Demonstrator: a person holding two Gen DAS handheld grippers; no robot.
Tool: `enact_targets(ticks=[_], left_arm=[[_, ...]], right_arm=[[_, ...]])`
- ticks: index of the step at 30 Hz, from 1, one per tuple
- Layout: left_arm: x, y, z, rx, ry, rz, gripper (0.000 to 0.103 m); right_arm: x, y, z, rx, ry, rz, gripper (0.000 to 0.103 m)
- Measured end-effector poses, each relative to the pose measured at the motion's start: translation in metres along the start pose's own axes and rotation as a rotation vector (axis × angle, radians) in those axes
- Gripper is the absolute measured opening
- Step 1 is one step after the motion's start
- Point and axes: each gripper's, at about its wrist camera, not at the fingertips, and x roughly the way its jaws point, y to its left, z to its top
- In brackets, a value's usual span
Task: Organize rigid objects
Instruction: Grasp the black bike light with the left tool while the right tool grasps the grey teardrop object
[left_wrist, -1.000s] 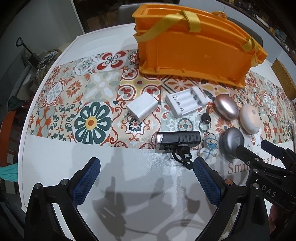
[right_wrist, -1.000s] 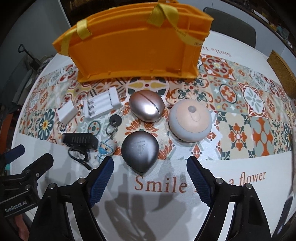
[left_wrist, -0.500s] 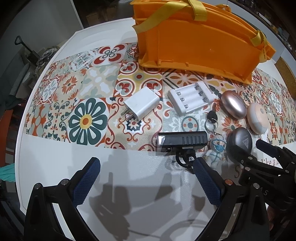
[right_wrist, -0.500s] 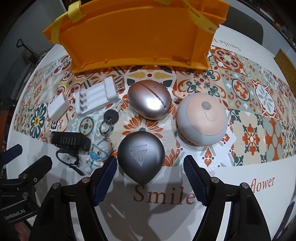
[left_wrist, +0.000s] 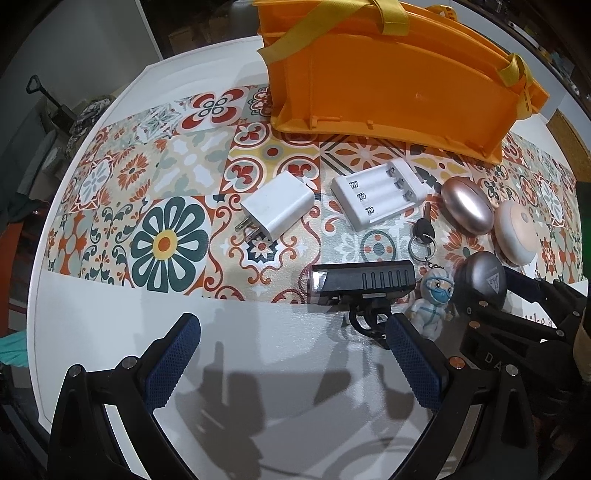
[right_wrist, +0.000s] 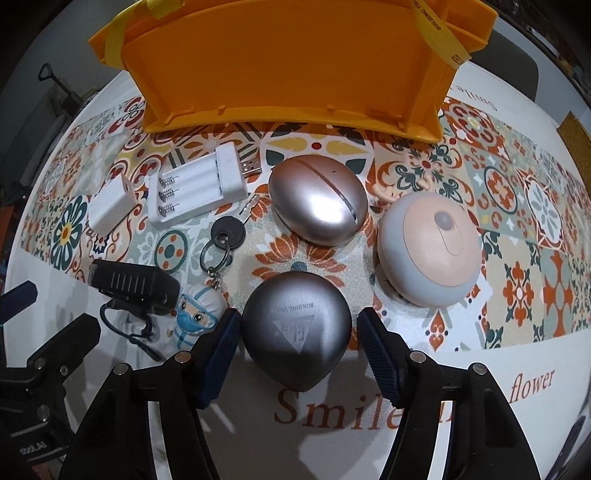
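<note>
Grey case lies between open right gripper fingers.

White round table; a tile-patterned runner in orange, teal and cream crosses its middle. Brown script on the bare white part reads "Smile" and "flower". Past the table's left edge, a dark long-handled tool stands beside a heap of patterned cloth. A grey chair back shows beyond the far side. A cork-brown mat sits at the right rim.
</note>
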Motion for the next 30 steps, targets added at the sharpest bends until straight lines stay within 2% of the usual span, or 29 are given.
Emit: enact_targets(ticks=[2,7,19,22,30], left_arm=[[0.000,-0.001,-0.001,0.006,-0.006,-0.001,0.102],[-0.001,-0.005,-0.001,0.013,-0.005,-0.013,0.102],[0.000,-0.024,0.013,0.030,-0.033,-0.061,0.102],[0.005,-0.030,0.017,0.048,-0.040,-0.046,0.101],[0.026,-0.026,0.019,0.020,0.004,-0.063,0.094]], right_arm=[[0.000,0.001,0.000,-0.020,-0.006,-0.013,0.056],[0.001,0.002,0.000,-0.024,-0.008,-0.008,0.056],[-0.024,-0.027,-0.014,0.045,0.006,0.049,0.056],[-0.025,-0.033,-0.015,0.057,0.008,0.053,0.056],[-0.022,-0.035,-0.014,0.068,0.018,0.055,0.056]])
